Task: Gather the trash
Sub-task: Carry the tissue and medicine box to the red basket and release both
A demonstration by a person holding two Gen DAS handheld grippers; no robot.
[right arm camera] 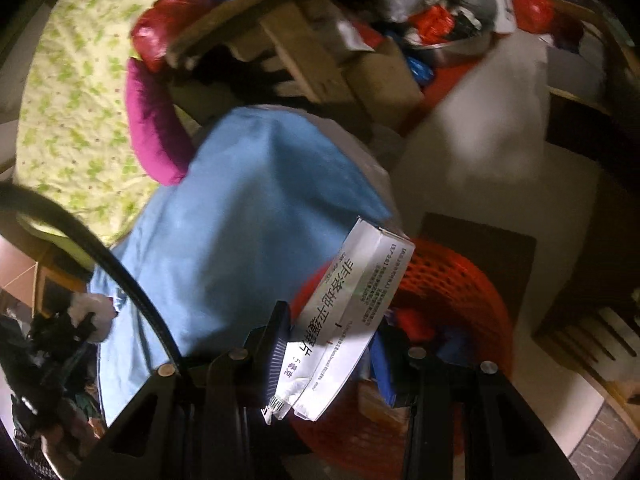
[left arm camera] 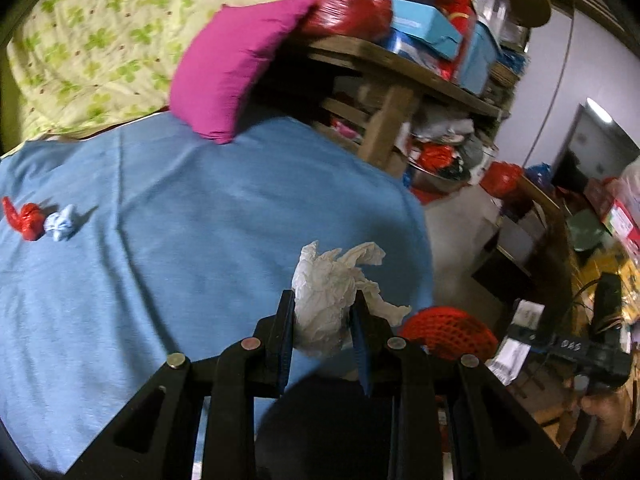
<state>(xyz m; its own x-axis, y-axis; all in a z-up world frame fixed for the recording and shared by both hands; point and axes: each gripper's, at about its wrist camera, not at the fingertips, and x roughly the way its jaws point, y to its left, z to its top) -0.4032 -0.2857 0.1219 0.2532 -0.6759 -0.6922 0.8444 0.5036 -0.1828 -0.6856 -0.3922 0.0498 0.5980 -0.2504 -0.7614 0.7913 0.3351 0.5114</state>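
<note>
Left fingers [left arm camera: 288, 320] pinching crumpled tissue [left arm camera: 332, 292], right fingers [right arm camera: 280, 340] pinching white box [right arm camera: 352, 304] above red basket [right arm camera: 460, 280], red wad [left arm camera: 26, 218] and blue wad [left arm camera: 62, 222] on blue bedsheet [left arm camera: 200, 220].

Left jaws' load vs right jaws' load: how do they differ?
The crumpled tissue is soft, shapeless and plain white; the small carton is a rigid flat box with printed text. The tissue bulges above the left gripper; the carton sticks out lengthwise past the right gripper, over the red mesh basket. Both are clamped trash.
</note>
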